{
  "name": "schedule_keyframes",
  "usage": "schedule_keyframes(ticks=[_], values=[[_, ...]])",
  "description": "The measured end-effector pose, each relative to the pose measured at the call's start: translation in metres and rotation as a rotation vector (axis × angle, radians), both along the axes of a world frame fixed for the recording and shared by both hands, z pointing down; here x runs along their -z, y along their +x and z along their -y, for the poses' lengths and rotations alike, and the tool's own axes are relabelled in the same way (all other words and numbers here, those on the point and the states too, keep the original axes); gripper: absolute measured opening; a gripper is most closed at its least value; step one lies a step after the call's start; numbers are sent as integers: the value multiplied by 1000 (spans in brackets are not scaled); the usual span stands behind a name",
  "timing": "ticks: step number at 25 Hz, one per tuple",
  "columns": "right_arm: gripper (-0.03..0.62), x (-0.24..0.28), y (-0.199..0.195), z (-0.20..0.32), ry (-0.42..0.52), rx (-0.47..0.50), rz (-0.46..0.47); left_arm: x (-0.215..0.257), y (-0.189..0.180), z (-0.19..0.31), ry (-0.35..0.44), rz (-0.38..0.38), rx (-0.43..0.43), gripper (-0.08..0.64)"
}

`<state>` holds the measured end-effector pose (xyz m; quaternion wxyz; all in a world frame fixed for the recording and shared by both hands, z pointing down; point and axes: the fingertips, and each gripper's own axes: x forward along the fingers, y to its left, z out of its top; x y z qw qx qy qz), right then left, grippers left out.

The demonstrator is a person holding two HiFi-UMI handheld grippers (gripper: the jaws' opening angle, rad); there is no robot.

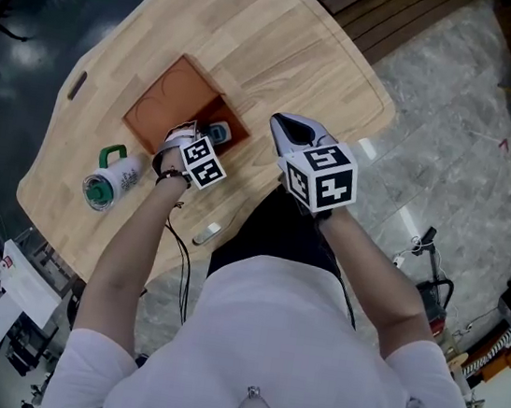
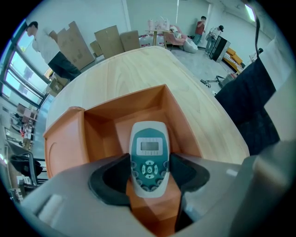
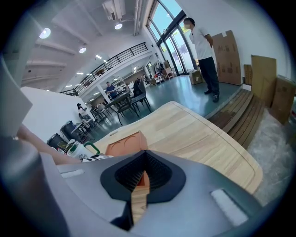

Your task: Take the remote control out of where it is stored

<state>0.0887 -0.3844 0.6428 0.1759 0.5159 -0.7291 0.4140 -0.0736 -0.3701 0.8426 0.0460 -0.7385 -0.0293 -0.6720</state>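
Observation:
The remote control (image 2: 149, 155), white with a teal keypad and a small screen, stands upright in the open compartment of an orange box (image 2: 69, 134). My left gripper (image 2: 149, 163) is shut on its lower half, one dark pad against each side. In the head view the left gripper (image 1: 195, 143) reaches over the box (image 1: 170, 106) at the remote control (image 1: 218, 132). My right gripper (image 1: 291, 130) hovers over the table just right of the box, shut and holding nothing. The right gripper (image 3: 145, 152) looks past its closed tips at the box (image 3: 127, 143).
The box rests on a rounded wooden table (image 1: 286, 52). A white tumbler (image 1: 108, 182) with a green lid and handle lies left of the box. A small white object (image 1: 206, 232) lies at the table's near edge. Cardboard boxes (image 2: 111, 39) and people stand beyond the table.

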Motion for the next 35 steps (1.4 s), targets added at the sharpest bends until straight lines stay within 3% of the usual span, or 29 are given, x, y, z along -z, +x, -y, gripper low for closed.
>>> schedule_keyframes(ticks=[5, 10, 22, 29, 35], values=[[28, 6, 0, -2, 11, 2, -4, 17, 3, 7, 11, -28, 34, 275], [28, 21, -3, 1, 40, 25, -14, 56, 13, 20, 51, -134, 143, 275], [28, 97, -32, 25, 193, 140, -34, 241, 34, 49, 249, -583, 512, 275], [28, 158, -60, 40, 308, 205, -25, 341, -8, 55, 302, -869, 821, 275], [28, 200, -90, 48, 394, 271, -20, 393, -61, 55, 360, -1049, 1042, 275]])
